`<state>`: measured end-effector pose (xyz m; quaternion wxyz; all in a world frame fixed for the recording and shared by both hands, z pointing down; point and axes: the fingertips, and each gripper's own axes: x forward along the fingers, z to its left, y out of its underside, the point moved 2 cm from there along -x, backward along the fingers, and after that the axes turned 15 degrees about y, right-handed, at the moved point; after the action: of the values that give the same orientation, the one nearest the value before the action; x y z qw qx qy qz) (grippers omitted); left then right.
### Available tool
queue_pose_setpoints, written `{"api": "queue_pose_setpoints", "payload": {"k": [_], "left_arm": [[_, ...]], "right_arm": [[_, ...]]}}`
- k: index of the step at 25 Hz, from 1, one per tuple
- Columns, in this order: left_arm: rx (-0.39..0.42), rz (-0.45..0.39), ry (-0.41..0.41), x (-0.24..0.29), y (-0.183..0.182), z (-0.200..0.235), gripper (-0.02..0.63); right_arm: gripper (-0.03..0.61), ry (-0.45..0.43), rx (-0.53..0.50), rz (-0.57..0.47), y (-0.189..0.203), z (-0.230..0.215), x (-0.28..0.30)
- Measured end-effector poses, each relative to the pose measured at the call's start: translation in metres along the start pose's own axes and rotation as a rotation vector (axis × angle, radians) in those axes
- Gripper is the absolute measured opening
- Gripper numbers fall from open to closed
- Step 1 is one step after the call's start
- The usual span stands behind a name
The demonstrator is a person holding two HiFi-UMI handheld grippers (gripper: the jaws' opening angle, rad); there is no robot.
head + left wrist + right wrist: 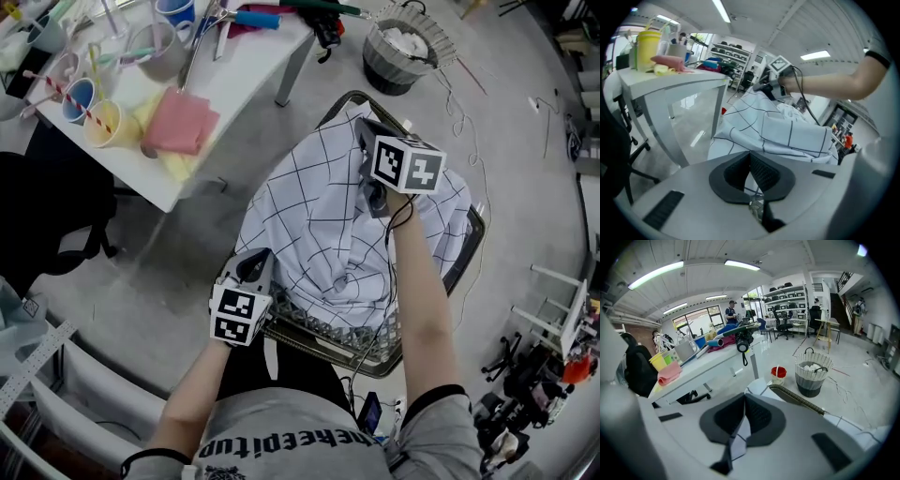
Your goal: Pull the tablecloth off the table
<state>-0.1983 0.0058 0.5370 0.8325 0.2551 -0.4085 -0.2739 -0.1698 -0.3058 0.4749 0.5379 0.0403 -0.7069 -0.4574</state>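
Far left, a white desk (pixel 246 80) crowded with a yellow cup (pixel 105 124), a blue cup (pixel 79 98), red-striped straws (pixel 47 82) and a grey mug (pixel 161 52), plus a folded pink cloth (pixel 180 122) lying on a yellow sponge (pixel 178 167) at the desk's near edge. Farther right, on the grey floor (pixel 525 216), a round basket bin (pixel 403 52) with white scraps inside, a small red cup (pixel 778 373) just beside it, and a thin cable (pixel 459 112) trailing nearby. Near left, a black chair (pixel 47 216) beside the desk; far back, shelves (pixel 790 298) along the wall.
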Motion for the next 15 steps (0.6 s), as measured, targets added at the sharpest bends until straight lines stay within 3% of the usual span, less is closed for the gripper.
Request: {"api": "queue_pose_setpoints", "payload": {"k": [2,4,10,13,15], "left_arm": [[-0.084,-0.05,0.005,-0.007,-0.002,0.005,0.014],[-0.148,-0.097,0.042,-0.01,-0.007,0.005,0.143],[-0.247,-0.188,0.122,-0.003,-0.027,-0.003,0.194],[-0.247,-0.233,0.136,-0.009,-0.043,-0.008,0.219],[-0.181,-0.202,0.106,-0.009,-0.047,-0.009,0.221]], "right_arm": [[0.011,-0.008,0.001,-0.01,-0.001,-0.001,-0.006],[0.011,-0.011,0.005,-0.02,-0.002,-0.003,-0.01],[0.011,-0.013,0.001,-0.031,-0.001,-0.004,-0.014],[0.011,-0.013,-0.02,-0.032,0.0,-0.003,-0.016],[0.011,-0.012,-0.031,-0.032,0.0,-0.003,-0.017]]}}
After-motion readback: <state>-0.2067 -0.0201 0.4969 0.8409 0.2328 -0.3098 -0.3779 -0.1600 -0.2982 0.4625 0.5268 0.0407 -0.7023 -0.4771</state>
